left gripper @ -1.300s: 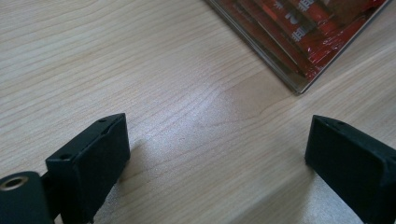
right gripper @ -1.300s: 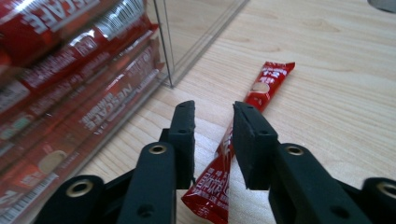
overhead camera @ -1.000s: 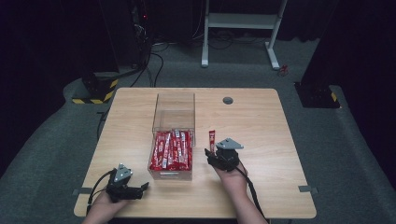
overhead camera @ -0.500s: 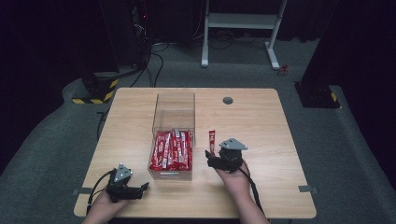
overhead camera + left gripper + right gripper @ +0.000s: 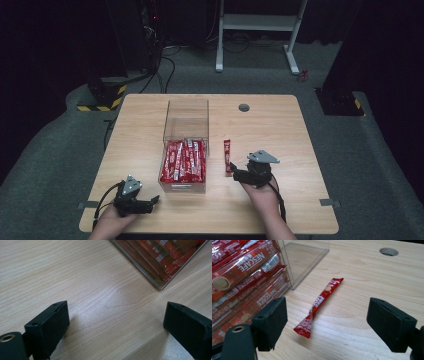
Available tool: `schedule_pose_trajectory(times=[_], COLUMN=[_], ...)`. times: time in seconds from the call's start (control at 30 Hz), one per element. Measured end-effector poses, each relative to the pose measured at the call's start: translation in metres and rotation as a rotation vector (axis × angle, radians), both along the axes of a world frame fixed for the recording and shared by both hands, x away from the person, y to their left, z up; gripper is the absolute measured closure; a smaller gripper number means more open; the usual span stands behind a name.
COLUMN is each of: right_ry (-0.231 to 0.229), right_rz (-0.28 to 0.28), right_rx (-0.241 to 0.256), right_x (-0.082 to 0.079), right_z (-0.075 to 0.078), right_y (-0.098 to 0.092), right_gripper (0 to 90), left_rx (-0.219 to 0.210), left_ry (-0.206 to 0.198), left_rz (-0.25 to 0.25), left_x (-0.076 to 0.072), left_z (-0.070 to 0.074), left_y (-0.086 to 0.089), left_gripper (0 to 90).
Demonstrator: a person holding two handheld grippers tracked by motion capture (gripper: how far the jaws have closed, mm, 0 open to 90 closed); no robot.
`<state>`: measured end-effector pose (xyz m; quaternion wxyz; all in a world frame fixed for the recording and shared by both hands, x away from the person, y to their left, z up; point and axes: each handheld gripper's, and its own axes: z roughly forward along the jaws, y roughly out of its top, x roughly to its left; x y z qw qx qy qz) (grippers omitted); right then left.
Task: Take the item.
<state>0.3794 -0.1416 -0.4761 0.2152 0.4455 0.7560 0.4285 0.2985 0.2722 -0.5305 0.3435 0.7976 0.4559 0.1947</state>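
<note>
I have the right gripper (image 5: pixel 236 175) sitting low over the table (image 5: pixel 300 150), jaws spread wide and holding nothing; in the right gripper view the single red coffee stick (image 5: pixel 319 303) lies on the bare wood directly ahead of it, between the lines of the two jaws, its near end just short of them; that near end looks slightly lifted off the wood.

The stick lies just to the right of the clear box (image 5: pixel 186 145), apart from its wall, and the box's near half is packed with more of the same red sticks (image 5: pixel 184 160); from above, the stick's long axis runs away from me, near parallel to the box's side, so it points along my reach rather than across it; I judge the jaws would close across its narrow width, which is the grip I want, provided I advance straight and drop a little.

My left gripper (image 5: pixel 150 201) rests near the table's front edge, left of the box, jaws also apart and empty, with the box's corner (image 5: pixel 160 286) ahead of it; it is well apart from the stick, so the right hand (image 5: pixel 260 192) is plainly the nearer one for this pick.
</note>
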Motion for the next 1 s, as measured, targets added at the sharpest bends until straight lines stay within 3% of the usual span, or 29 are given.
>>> schedule_pose_trajectory(times=[0.53,1.0], right_ry=[0.006,0.082], right_rz=[-0.056,-0.140], right_rx=[-0.035,-0.137], right_x=[-0.018,-0.032], right_z=[-0.006,-0.038], right_y=[-0.046,-0.093], right_gripper=[17.3,15.5], left_rx=[0.001,0.001], left_ry=[0.000,0.001], left_rz=[0.000,0.000], left_x=[0.000,0.000], left_z=[0.000,0.000], left_y=[0.000,0.000], left_gripper=[6.9,6.9])
